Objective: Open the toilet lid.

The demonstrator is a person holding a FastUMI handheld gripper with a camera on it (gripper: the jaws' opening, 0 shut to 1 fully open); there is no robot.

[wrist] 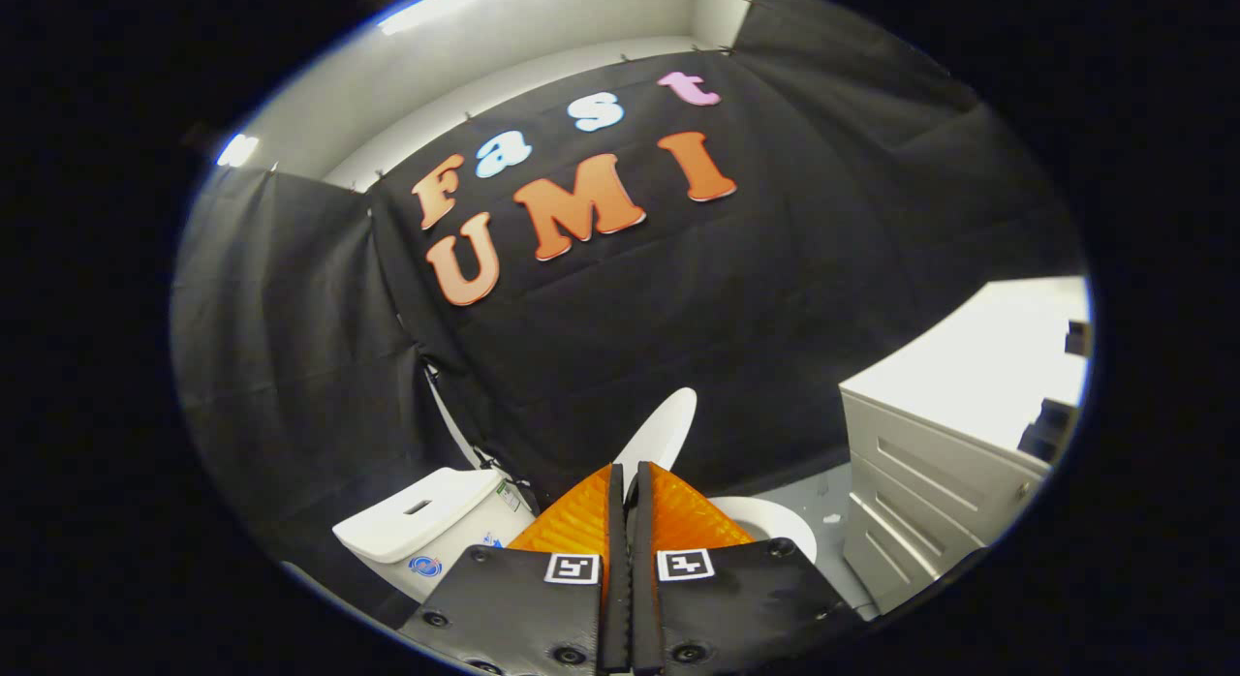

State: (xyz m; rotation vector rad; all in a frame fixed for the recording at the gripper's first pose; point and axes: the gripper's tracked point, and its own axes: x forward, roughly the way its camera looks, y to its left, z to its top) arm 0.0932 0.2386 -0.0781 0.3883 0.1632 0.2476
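Fingers (625,487) pinch the raised toilet lid (664,432) by its edge, we judge, to swing it up off the seat (775,523) toward the cistern (426,521).

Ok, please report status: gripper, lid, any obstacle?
Gripper closed on raised toilet lid. Seat down beyond it. White cabinet beside, apart.

lighting: overhead strip lights (455,3) far beyond the gripper (630,477) give bright, even illumination. the cabinet top (988,356) right of the fingers is overexposed to flat white. the wall cloth stays dark and matte. fisheye distortion bends straight lines outward. focus is sharp ahead; the fingers' near ends look slightly soft.
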